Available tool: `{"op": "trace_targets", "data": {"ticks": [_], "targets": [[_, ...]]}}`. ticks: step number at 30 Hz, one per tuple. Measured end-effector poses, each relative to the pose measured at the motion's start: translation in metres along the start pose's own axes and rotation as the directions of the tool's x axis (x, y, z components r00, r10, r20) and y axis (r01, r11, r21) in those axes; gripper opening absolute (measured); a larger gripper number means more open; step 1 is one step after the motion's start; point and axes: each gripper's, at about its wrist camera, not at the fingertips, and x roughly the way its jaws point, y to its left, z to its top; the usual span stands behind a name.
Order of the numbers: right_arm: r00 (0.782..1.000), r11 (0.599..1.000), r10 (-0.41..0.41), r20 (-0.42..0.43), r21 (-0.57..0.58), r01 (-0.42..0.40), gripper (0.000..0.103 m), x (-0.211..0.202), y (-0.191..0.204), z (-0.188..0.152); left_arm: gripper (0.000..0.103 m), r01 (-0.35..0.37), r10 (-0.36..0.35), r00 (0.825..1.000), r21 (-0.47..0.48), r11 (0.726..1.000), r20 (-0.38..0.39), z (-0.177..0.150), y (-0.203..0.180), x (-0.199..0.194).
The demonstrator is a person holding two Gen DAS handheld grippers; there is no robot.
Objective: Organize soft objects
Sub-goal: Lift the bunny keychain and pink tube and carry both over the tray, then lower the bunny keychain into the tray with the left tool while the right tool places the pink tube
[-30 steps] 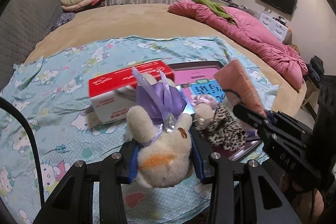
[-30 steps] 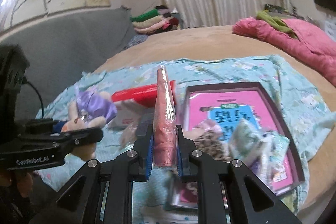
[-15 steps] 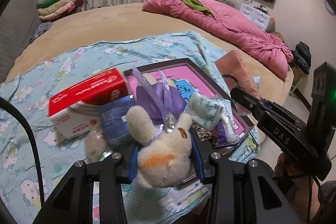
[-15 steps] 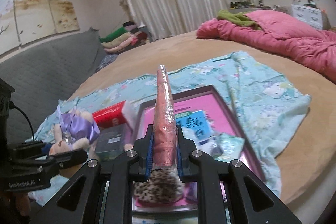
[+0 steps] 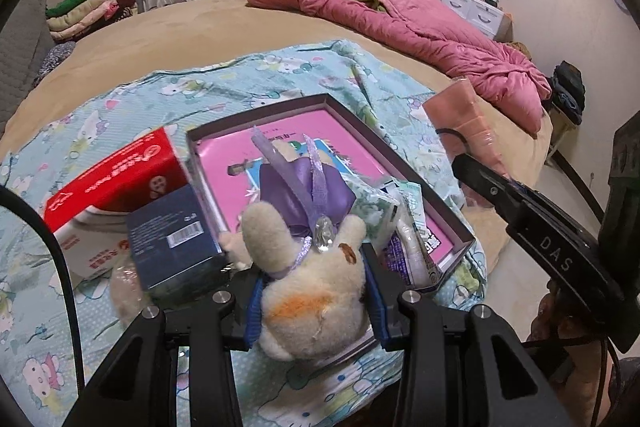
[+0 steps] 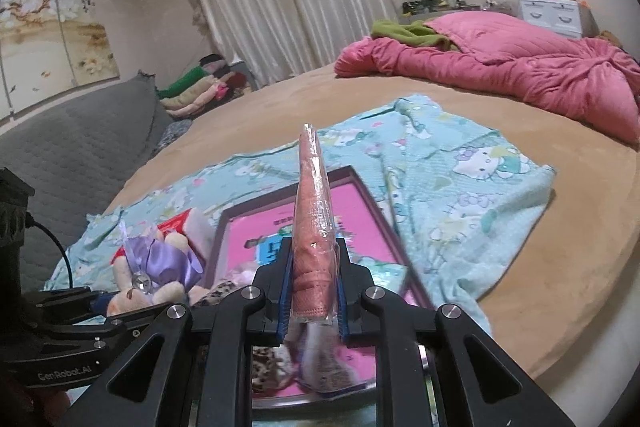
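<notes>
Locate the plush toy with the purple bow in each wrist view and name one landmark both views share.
Left wrist view: the plush toy sits bottom centre, clamped in the left gripper jaws, above the near end of the pink-lined box.
Right wrist view: the plush toy is at lower left, left of the box, behind the black gripper body.
Shared landmark: the pink-lined box on the cartoon-cat cloth.

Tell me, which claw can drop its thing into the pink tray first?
Probably the left claw: its plush toy hangs right over the pink tray. The right claw holds its pink packet upright.
</notes>
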Motion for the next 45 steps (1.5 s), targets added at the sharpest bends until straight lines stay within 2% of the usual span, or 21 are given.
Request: {"op": "trace_targets", "data": {"ticks": [8,22,45], "targets": [[0.999,0.999,-0.046,-0.018,0.012,0.046,0.018,0.005,-0.017,-0.003,0.042,0.004,-0.004,0.999,0.006,1.000,-0.037,0.000,-0.008,0.024],[0.988,0.993,-0.117,-0.100,0.011,0.119,0.018,0.022,-0.035,-0.014,0.042,0.017,-0.019,0.995,-0.015,1.000,-0.101,-0.004,-0.005,0.061],[0.961,0.978,-0.206,-0.186,-0.077,0.195,0.020,0.045,-0.029,-0.021,0.042,0.037,-0.040,0.994,-0.032,0.999,-0.106,-0.004,0.000,0.070]]}}
